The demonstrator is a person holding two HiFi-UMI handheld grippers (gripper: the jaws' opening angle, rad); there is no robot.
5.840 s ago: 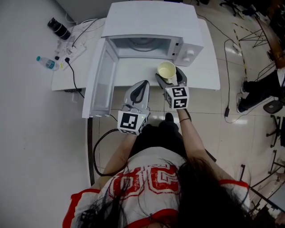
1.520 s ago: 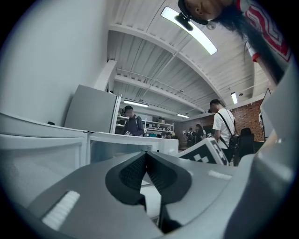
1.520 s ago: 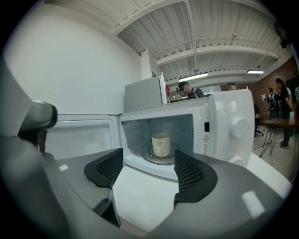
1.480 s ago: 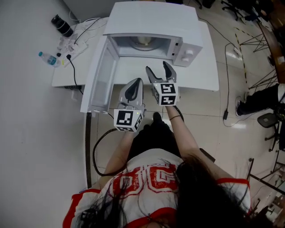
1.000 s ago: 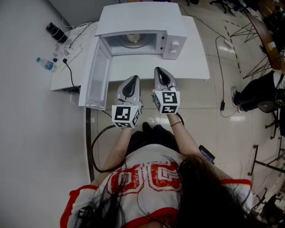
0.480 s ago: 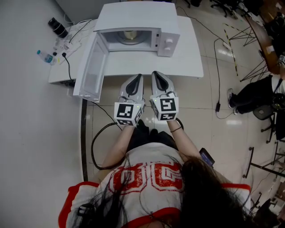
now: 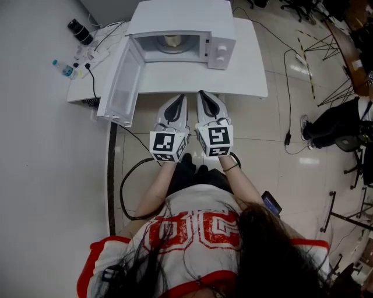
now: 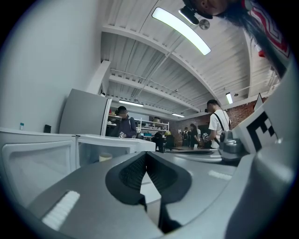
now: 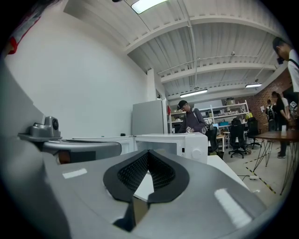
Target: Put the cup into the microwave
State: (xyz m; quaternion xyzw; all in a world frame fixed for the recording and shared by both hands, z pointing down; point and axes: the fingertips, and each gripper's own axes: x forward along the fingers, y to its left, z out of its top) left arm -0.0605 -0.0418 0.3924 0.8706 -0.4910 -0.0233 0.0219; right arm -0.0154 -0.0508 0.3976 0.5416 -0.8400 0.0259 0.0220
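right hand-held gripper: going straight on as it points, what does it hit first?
Likely the front of the microwave, near the inner edge of its control panel. The right hand-held gripper, shut and empty, seems to clear the table; height is hard to judge.

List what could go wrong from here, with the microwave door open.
1. The open door juts past the table's front edge, near the left tool; a careless swing could knock it.
2. The right tool is shut like the left, so closing the door means pushing, which might jolt the microwave and the cup inside.
3. A black cable loops on the floor by the person's legs: a trip risk.
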